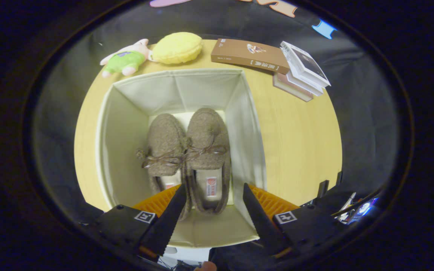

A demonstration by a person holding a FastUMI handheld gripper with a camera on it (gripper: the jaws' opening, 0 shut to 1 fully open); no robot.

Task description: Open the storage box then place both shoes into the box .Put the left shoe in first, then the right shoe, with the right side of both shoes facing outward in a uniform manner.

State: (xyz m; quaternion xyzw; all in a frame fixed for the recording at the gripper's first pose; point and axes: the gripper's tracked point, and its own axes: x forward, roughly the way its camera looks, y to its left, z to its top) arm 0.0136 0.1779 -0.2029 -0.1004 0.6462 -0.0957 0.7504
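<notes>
Gripper (214,195): mine, held above the near edge of the storage box, fingers spread wide apart with nothing between the tips but the heel of one shoe far below them.

Storage box (126,124): pale fabric, open at the top, standing on the surface just ahead of my fingers. Contents: two shoes, side by side and touching, toes pointing away from me.

Left-hand shoe (164,145): brown woven slipper with a brown lace bow, lying ahead of my left finger; that finger hides its heel.

Right-hand shoe (206,146): same make and colour, bow touching its neighbour's, heel lying between my fingers and just ahead of them. Insole carries a small orange-and-white label (211,186); the print is too small to read.

Surface (300,143): round, light wood, carrying the box and all items below.

Brown book (250,55): beyond the box, right of my fingers, lying flat. Spine and cover bear pale writing that I cannot make out.

Stack of books (303,73): just right of the brown book and touching it, tilted, with a white-edged cover uppermost.

Yellow cushion (178,47): round, beyond the box's far wall.

Plush toy (124,60): pink with a green garment, lying just left of the cushion and touching it.
</notes>
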